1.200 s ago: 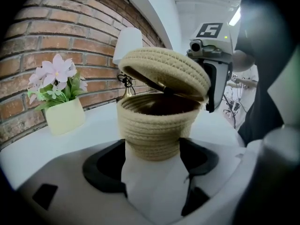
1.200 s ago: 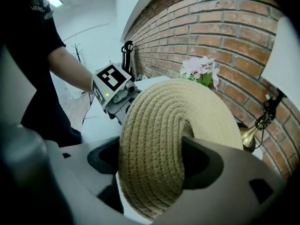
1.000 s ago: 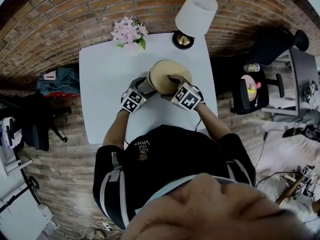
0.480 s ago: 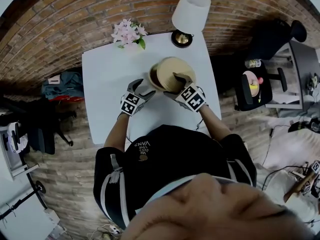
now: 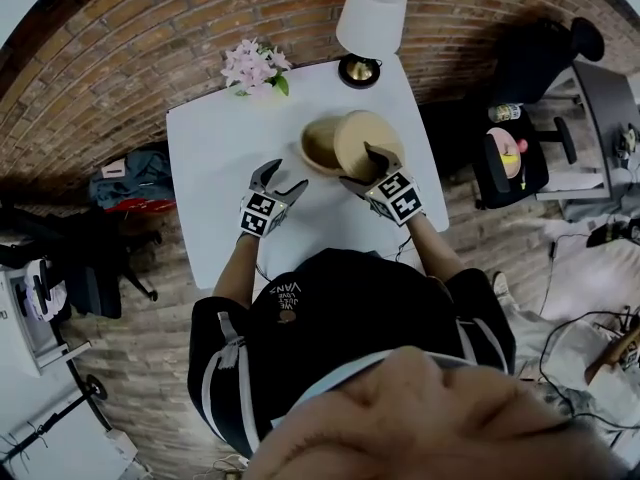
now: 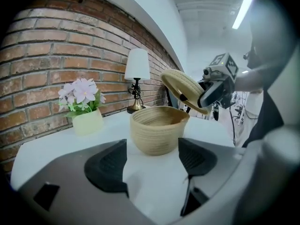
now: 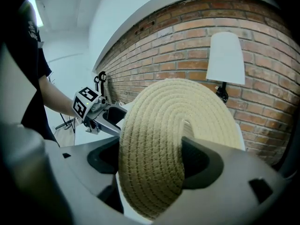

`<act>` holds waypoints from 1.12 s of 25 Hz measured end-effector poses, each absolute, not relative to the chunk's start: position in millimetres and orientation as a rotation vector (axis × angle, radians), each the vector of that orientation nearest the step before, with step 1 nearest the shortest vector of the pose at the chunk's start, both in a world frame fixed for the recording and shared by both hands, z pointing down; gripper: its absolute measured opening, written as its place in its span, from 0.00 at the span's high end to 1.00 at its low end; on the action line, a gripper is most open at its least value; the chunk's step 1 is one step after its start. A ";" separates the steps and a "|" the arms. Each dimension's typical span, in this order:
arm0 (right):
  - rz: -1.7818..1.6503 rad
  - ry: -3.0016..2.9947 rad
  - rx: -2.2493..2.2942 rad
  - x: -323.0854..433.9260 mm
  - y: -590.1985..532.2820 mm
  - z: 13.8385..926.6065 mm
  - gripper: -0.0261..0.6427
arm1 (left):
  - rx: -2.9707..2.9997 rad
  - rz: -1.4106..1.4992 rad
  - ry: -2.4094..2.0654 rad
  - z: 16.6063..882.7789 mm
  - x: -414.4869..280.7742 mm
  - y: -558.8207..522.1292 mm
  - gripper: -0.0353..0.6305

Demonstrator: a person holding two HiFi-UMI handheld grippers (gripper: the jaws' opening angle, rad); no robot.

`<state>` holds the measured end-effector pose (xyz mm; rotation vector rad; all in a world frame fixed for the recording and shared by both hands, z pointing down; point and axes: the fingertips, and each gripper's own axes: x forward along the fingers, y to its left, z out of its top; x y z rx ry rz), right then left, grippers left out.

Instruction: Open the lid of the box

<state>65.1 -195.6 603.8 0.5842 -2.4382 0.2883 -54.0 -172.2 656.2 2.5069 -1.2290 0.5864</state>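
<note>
Since the picture half a second ago, the lid (image 7: 159, 144) has left the box (image 6: 157, 130) fully. It was tipped over the opening, and now it is raised and beside the box, on the side of my right fingers. My left gripper (image 6: 152, 161) has also come back a little from the box.

My right gripper (image 5: 362, 165) is closed on the lid. One finger presses the top face and the other presses the under face, and the rim goes deep between them. The lid is tilted, not flat, and it stands out past my fingertips.

My left fingers (image 6: 108, 165) are wide apart and nothing is between them. The box stands just ahead of their tips, in line with the gap, and it does not touch them. It sits upright on the white table (image 5: 220, 158) with its mouth uncovered.

Further ahead of my left fingers, near the brick wall, is a pot of pink flowers (image 6: 82, 93) on their left side and a lamp (image 6: 137, 67) behind the box.
</note>
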 end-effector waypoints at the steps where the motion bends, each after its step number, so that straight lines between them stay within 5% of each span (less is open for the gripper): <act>1: 0.292 -2.439 0.600 67.1 -193.9 603.1 0.44 | 2.514 0.585 -1.233 653.1 -54.3 -170.6 0.43; 5: 0.316 -2.451 0.668 75.7 -186.6 598.7 0.44 | 2.547 0.570 -1.270 641.4 -57.1 -166.5 0.61; 18: 0.414 -2.480 0.874 100.5 -158.4 595.5 0.44 | 2.594 0.496 -1.292 616.1 -60.6 -138.1 0.85; 28: 0.492 -2.495 0.965 106.5 -133.1 597.2 0.44 | 2.585 0.436 -1.298 605.3 -68.2 -111.5 0.92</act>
